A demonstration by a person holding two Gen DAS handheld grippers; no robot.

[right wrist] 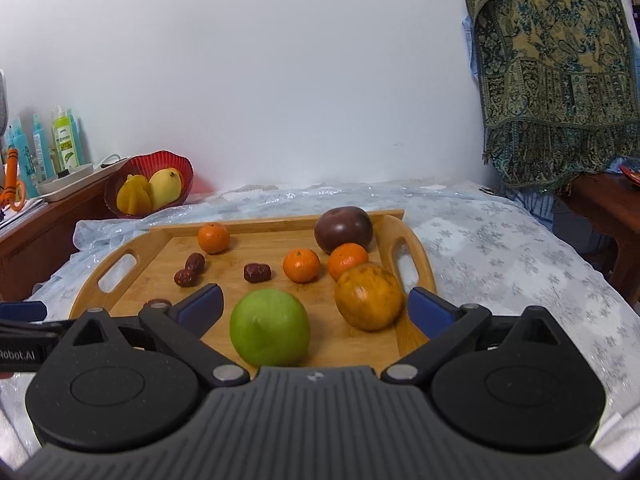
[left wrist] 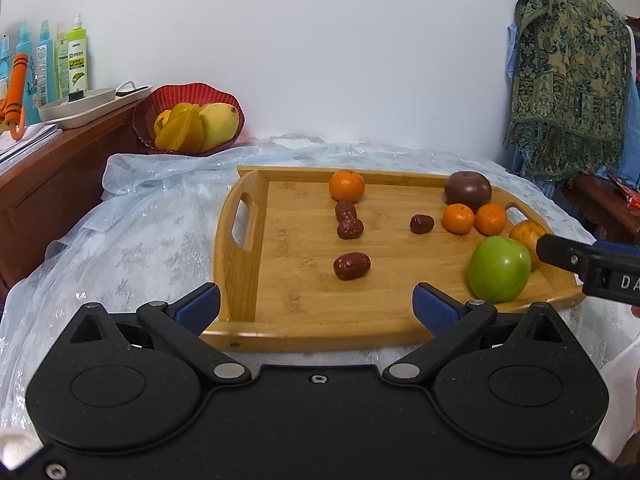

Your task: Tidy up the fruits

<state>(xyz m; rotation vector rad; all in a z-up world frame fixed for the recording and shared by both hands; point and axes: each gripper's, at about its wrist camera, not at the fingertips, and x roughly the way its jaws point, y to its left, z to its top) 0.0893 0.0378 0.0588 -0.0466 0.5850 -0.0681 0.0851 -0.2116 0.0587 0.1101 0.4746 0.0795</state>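
Left wrist view. Left gripper (left wrist: 316, 300) spread wide, holding nothing, poised over the near rim of the tray (left wrist: 240, 280). A date (left wrist: 352, 266) lies just ahead, between the fingers' lines; two more dates (left wrist: 349, 220) sit further ahead, touching or nearly so, and a fourth (left wrist: 421, 224) is ahead to the right. A tangerine (left wrist: 347, 186) sits at the far wall. Beyond the right finger: green apple (left wrist: 500, 268), two tangerines, a dark plum. The right gripper enters from the right edge, its tip by the apple.

Right wrist view. Right gripper (right wrist: 316, 304) also wide and empty. The apple (right wrist: 270, 326) lies between the fingers, nearer the left one, slightly blurred. A big orange (right wrist: 368, 296) sits just inside the right finger.

Judgement: fruit lies mixed on the tray, so whether sorting is early or partly done cannot be told. If the apple is the target, centre it between the fingers before closing, keep the right finger off the orange, and close gently, since round fruit rolls.
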